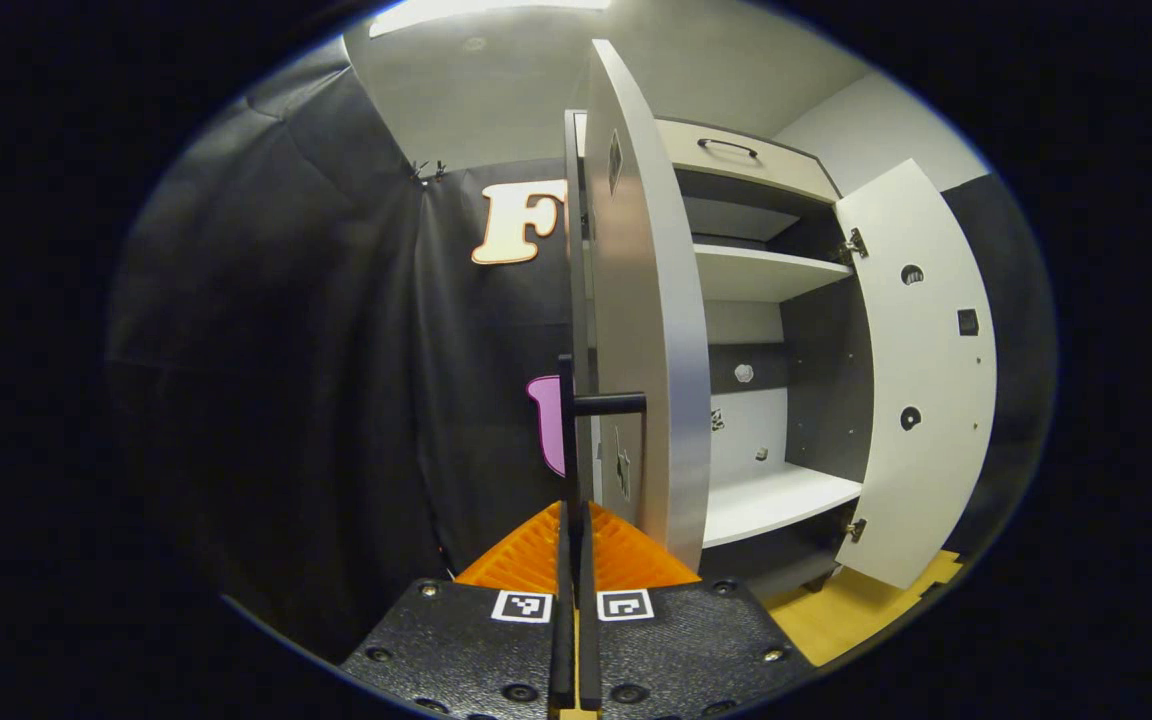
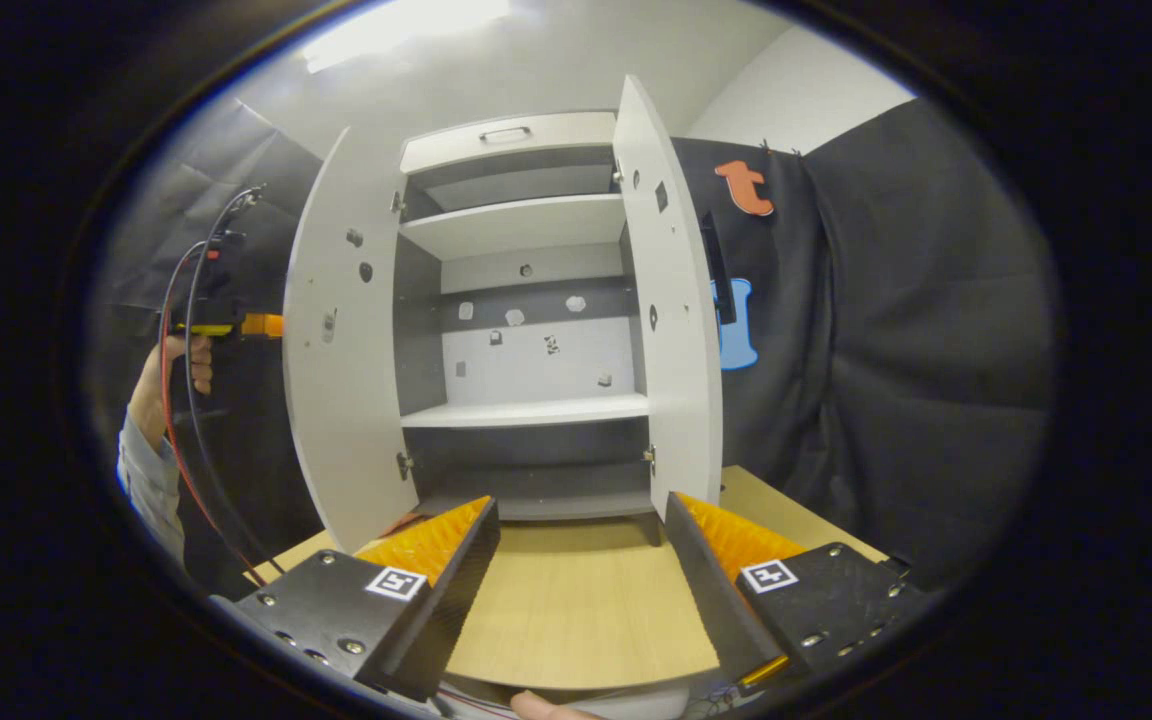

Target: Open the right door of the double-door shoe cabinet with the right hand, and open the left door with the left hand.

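Centre of the frame: shoe cabinet (image 2: 521,330) with left door (image 2: 341,370) and right door (image 2: 676,320) both swung open, white shelves (image 2: 526,412) bare. Bottom: right gripper (image 2: 581,585), fingers spread apart over the wooden table (image 2: 576,610). Left edge: a hand (image 2: 171,375) holding the left gripper (image 2: 261,325) beside the left door.

Both doors (image 2: 346,340) swung wide; cabinet shelves (image 2: 526,410) open to reach.

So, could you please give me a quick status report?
Left gripper shut on left door handle. Right gripper open, holding nothing. Both cabinet doors open, left door, right door. Nothing in the way.
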{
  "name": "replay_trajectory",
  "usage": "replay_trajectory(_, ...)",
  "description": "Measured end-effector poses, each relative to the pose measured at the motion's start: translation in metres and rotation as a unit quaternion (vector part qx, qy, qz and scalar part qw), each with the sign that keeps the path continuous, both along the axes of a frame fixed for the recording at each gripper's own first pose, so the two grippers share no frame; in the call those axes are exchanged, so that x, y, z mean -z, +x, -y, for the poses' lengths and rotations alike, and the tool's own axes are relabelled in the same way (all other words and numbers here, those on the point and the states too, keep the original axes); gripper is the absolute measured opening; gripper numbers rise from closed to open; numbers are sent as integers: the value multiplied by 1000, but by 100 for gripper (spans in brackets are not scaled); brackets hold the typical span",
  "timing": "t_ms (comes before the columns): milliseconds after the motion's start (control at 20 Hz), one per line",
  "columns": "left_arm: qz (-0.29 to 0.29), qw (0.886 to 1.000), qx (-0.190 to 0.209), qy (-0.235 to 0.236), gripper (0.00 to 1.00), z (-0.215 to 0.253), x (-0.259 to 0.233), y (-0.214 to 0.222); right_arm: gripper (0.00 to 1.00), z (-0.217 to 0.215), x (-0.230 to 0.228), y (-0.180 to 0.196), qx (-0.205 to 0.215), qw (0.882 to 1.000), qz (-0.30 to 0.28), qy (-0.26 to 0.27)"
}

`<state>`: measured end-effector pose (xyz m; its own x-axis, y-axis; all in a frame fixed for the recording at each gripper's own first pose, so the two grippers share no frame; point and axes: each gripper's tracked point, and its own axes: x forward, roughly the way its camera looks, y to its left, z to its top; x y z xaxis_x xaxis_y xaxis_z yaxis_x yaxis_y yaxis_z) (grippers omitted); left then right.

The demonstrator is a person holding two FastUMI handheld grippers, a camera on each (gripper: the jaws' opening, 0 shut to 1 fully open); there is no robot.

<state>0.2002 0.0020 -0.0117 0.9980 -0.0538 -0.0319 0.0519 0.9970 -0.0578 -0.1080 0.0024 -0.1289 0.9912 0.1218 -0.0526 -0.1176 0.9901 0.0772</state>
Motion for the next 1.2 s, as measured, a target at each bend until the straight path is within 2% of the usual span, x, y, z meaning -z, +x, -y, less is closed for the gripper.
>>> replay_trajectory(50, 12, 1000, -5, 6, 5, -3, -2, 6, 98, 2, 0, 1, 3, 1000, -1, 0)
replay_trajectory(150, 24, 1000, -9, 0, 20, -4, -6, 0, 98, 9, -2, 3, 11, 1000, -1, 4)
replay_trajectory(350, 20, 999, -45, -5, 70, -12, -5, -15, 98, 16, -7, 7, 21, 1000, 2, 9)
replay_trajectory(400, 26, 998, -49, -2, 76, -13, -8, -20, 98, 17, -10, 7, 23, 1000, 4, 10)
replay_trajectory(450, 29, 998, -58, 4, 91, -17, -9, -22, 98, 18, -13, 7, 23, 1000, 7, 9)
replay_trajectory(500, 27, 998, -64, 7, 95, -18, -9, -23, 98, 16, -15, 8, 22, 1000, 10, 8)
replay_trajectory(550, 23, 997, -67, 10, 99, -17, -7, -26, 98, 15, -18, 8, 22, 1000, 11, 7)
replay_trajectory(750, -12, 998, -59, 4, 98, -7, 6, -44, 98, 11, -25, 7, 20, 1000, 19, 5)
replay_trajectory(1100, -18, 999, -44, 2, 99, 18, 22, -58, 98, 4, -37, 11, 18, 999, 27, 10)
replay_trajectory(1200, -10, 1000, -19, 3, 99, 27, 16, -63, 98, -1, -43, 12, 16, 999, 32, 3)
